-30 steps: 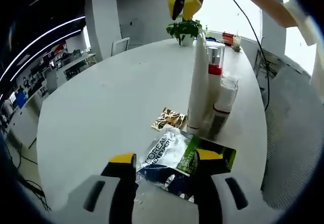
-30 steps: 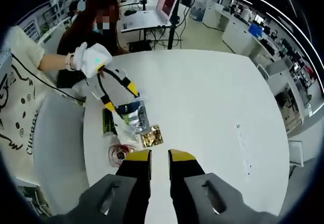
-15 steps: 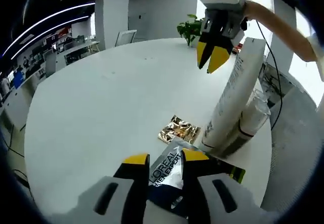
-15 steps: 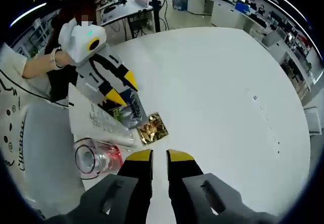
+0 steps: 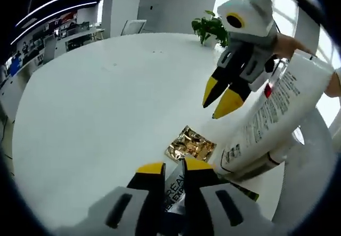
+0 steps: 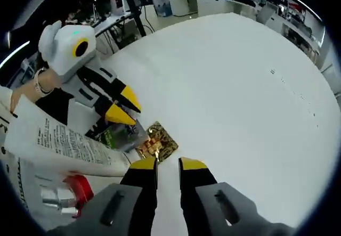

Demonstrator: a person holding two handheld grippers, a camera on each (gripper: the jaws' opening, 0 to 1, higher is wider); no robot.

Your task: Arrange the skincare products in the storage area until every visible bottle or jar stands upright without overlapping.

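Observation:
A silver and green L'Oreal sachet lies on the white table, and my left gripper is shut on its edge. Just beyond it lies a small gold sachet. A tall white tube leans at the right, with a red-banded bottle behind it. My right gripper hangs over the gold sachet, close to the tube, jaws together and holding nothing. From the right gripper view, my right gripper points at the gold sachet, and my left gripper is on the silver sachet beside the white tube.
A potted plant stands at the table's far edge. A person's hand holds the left gripper near the table's rim. Wide bare tabletop stretches away from the products. Office desks and chairs lie beyond the table.
My left gripper's jaws have closed from wide open onto the silver sachet. My right gripper has come down from high above to just over the gold sachet, beside the tube.

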